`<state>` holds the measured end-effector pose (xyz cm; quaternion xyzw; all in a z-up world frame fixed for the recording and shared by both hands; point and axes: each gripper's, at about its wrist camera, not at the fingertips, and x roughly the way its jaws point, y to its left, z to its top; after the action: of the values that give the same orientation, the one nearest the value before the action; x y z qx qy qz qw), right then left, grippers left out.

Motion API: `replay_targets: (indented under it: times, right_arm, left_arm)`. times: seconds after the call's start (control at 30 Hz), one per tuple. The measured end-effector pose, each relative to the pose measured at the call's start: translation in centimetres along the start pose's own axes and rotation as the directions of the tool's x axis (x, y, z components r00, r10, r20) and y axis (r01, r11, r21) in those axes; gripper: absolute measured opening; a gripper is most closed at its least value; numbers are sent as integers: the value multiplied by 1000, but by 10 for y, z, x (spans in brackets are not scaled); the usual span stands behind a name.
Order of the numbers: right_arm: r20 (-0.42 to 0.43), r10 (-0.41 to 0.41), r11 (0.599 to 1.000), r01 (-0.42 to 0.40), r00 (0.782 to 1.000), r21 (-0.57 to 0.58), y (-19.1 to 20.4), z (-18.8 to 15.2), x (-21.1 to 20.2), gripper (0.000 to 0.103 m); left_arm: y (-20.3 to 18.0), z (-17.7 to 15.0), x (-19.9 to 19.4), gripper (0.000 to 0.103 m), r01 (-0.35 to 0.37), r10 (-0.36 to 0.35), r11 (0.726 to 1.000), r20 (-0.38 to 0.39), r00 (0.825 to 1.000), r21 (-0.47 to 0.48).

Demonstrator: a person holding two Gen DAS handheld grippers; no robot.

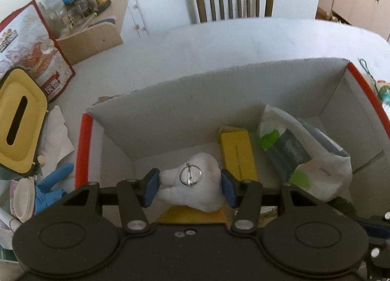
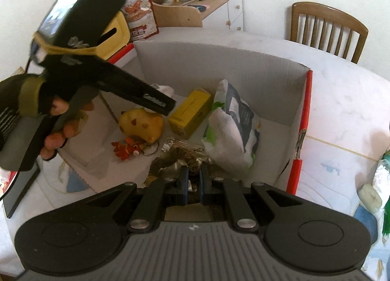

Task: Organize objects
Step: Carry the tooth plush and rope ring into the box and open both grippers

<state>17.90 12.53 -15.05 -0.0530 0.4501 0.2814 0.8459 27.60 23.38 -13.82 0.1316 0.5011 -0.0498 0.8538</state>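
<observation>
The sorting looks well under way but unfinished. The cardboard box (image 2: 280, 86) on the tabletop (image 2: 341, 100) already holds a yellow carton (image 2: 189, 115) against its far wall, a white plastic bag (image 2: 231, 132) toward its right side, a yellow spotted plush (image 2: 141, 125) and a small orange plush keychain (image 2: 126, 150) near its left wall.

The left hand-held gripper (image 1: 190, 184) pinches a white tooth-shaped plush with a key ring (image 1: 192, 181) and holds it inside the box opening, not yet released. The right hand-held gripper (image 2: 193, 179) has its pads drawn close onto a crinkled foil wrapper (image 2: 175, 159) at the box's near edge.

Left to gather, by the look of it: a blue glove (image 1: 48, 188), crumpled tissue (image 1: 57, 139) and a yellow tissue box (image 1: 18, 125) along the tabletop's left edge
</observation>
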Motion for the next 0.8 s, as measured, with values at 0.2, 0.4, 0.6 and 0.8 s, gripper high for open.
replay_targets:
  times: [0.2,0.4,0.6,0.8]
  right_arm:
    - [0,11,1000,-11,1000,5,1,0,-5,10]
    - [9,27,999,-27,1000,38,-3,-1,-13,12]
    - [30,31,998,-33,999,56,-6,-4,-25,13]
    - [65,47,997,-51,997,61,-8,-5,-44,14]
  left_arm:
    - [-3,1,7,54,9,-9,1000,-46,999,20]
    - [-2,-1,6,61,-2,3,1000,-48,999,12]
    - [0,-5,-4,66,7,-7,1000,-11,1000,-18]
    - [1,-10,-23,71,26,-23,998,43,999,-51]
